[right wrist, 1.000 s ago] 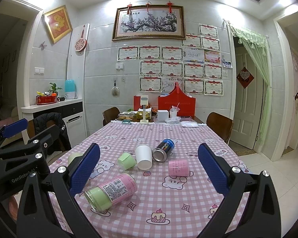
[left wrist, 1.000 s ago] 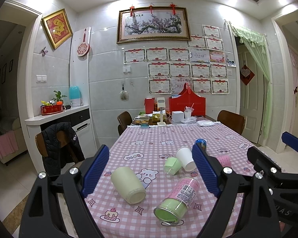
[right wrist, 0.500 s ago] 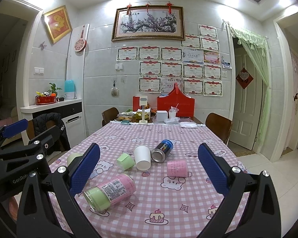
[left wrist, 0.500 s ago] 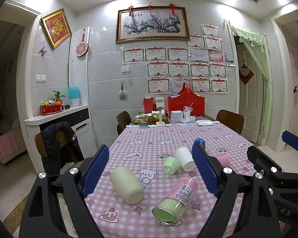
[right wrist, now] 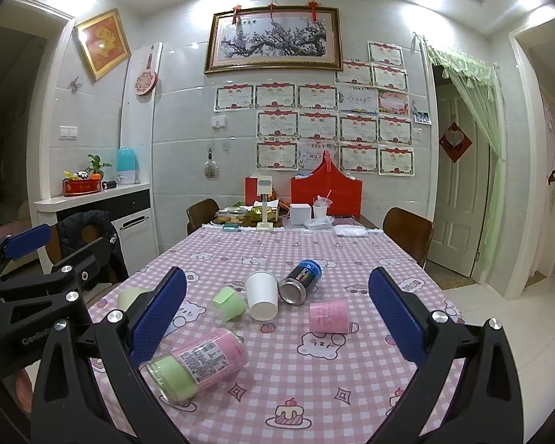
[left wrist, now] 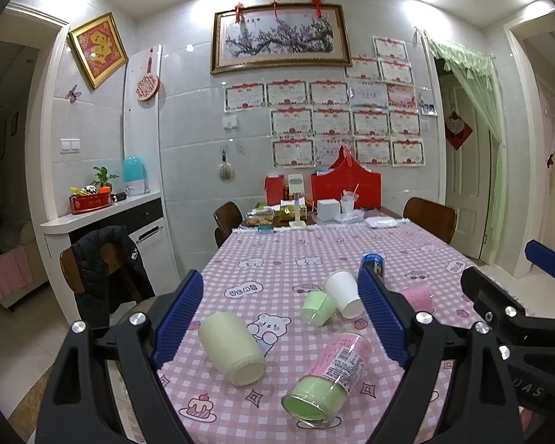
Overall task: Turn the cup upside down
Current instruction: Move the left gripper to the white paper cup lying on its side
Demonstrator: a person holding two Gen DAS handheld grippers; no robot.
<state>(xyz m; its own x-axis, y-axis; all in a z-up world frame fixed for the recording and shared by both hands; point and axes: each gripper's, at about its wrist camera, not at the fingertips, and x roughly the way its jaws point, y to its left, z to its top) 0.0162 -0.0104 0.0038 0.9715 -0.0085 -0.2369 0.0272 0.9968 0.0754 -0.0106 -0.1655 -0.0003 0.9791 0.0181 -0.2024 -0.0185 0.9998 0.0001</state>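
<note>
Several cups lie on their sides on the pink checked tablecloth point(right wrist: 314, 388): a cream cup point(left wrist: 231, 347), a small green cup point(left wrist: 317, 307), a white paper cup point(left wrist: 344, 293), a pink cup point(right wrist: 328, 316) and a clear jar with a green base and pink label point(right wrist: 196, 362). My left gripper point(left wrist: 281, 318) is open above the near table edge, the cream cup between its fingers in view. My right gripper point(right wrist: 277, 322) is open and empty, hovering over the near edge, the cups ahead of it.
A blue drink can point(right wrist: 301, 281) lies beside the white cup. Boxes, a red holder point(right wrist: 325, 196) and food sit at the table's far end. Chairs point(right wrist: 407, 233) stand around it; one with a black jacket point(left wrist: 107, 259) is on the left.
Both grippers have drifted only slightly; the cups sit a little lower-left in the views. Nothing on the table has moved.
</note>
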